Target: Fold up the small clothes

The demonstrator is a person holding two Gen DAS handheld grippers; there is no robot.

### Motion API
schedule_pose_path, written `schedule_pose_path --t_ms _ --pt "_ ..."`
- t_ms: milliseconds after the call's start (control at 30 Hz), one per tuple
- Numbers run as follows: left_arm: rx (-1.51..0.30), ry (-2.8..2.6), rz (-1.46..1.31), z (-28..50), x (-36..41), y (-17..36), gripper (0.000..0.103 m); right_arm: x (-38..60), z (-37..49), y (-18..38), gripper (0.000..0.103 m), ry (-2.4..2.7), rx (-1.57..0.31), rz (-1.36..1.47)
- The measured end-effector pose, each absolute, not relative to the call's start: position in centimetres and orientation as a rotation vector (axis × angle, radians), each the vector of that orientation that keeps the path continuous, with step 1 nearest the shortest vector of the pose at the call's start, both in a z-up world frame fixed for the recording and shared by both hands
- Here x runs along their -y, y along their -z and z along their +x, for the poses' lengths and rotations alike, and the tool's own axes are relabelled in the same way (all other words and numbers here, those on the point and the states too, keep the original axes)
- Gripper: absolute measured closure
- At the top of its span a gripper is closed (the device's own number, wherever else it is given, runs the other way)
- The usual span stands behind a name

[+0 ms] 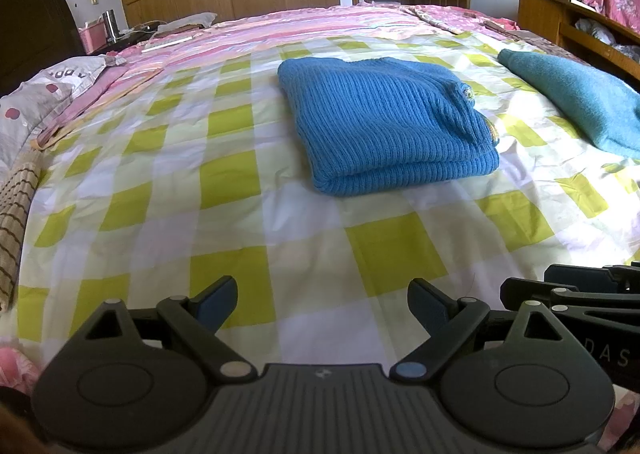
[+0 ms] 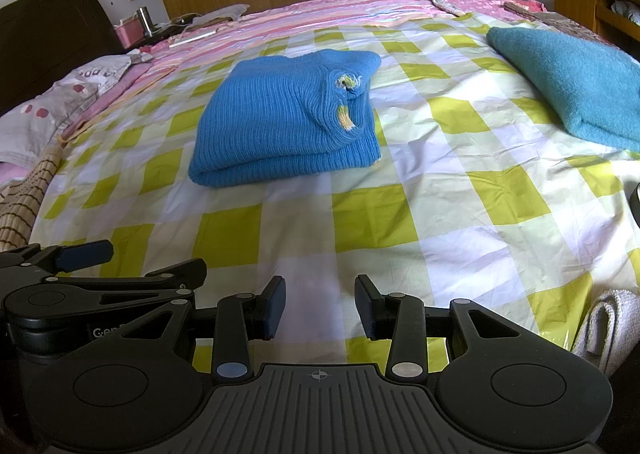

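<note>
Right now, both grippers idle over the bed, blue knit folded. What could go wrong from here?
1. The blue knit sweater is a loose folded stack; a one-sided pinch might drag the top layer and undo the fold.
2. The left gripper and right gripper, both open and empty, sit side by side, so their linkages could clash on a joint reach.
3. The checked sheet is wrinkled; low fingers may snag it and shift the teal garment.

one blue sweater (image 1: pixel 384 122), one teal towel (image 1: pixel 576 94)
</note>
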State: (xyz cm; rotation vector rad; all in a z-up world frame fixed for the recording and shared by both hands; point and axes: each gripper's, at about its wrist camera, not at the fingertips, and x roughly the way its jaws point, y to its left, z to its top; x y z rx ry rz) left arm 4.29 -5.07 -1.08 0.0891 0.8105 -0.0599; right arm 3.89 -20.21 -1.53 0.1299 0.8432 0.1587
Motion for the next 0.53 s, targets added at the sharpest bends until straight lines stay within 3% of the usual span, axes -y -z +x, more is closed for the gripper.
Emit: schedule_pose_path --t_ms 533 --pt "-0.808 0.056 0.093 4.26 5.07 1.02 0.006 20.25 3.89 1.57 0.065 -0.159 -0.843 0.130"
